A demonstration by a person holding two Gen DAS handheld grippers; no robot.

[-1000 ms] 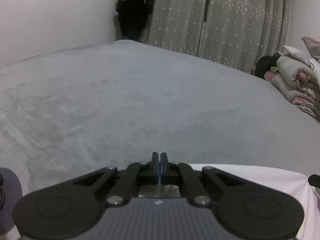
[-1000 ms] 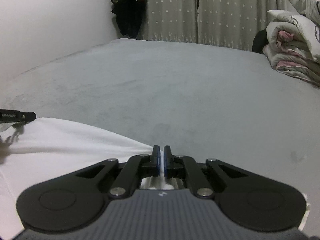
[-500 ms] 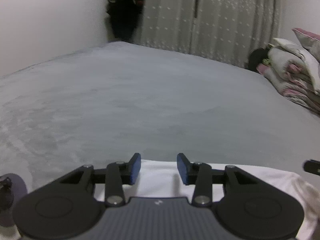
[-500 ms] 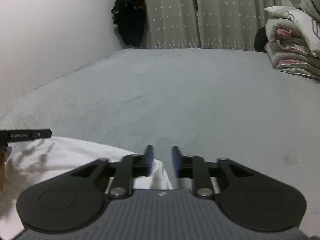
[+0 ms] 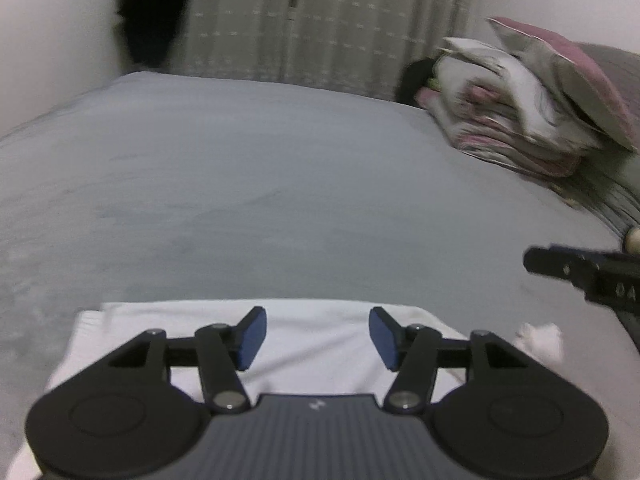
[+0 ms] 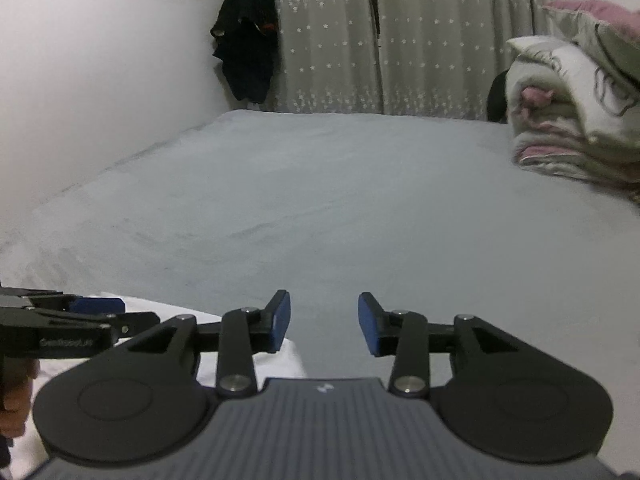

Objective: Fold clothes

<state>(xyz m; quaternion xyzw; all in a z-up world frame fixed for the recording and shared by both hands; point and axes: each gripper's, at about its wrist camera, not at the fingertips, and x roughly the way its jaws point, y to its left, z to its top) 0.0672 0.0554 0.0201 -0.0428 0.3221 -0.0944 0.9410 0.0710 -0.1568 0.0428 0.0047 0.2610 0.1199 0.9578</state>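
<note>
Now, largest down:
Bed [image 5: 248, 184]: grey cover, broad bare stretch toward the far edge; bedding pile [image 5: 516, 120] at the far right corner.
White garment [image 5: 316, 344]: flat at the near edge, straight far hem, fold stage not readable.
Left gripper [image 5: 314, 336]: pads spread wide, above the garment, holding nothing.
Right gripper [image 6: 324, 322]: pads apart, empty, beside the garment's right end.
Step advice: pinch matching corners, lift evenly, lay edge onto edge.

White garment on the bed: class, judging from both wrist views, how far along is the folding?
Done: the white garment lies flat on the grey bed, its far edge straight. In hand: nothing; the left gripper and right gripper are both open and empty above it. Left: any further folds; the garment's near part is hidden, so I cannot judge completeness.
</note>
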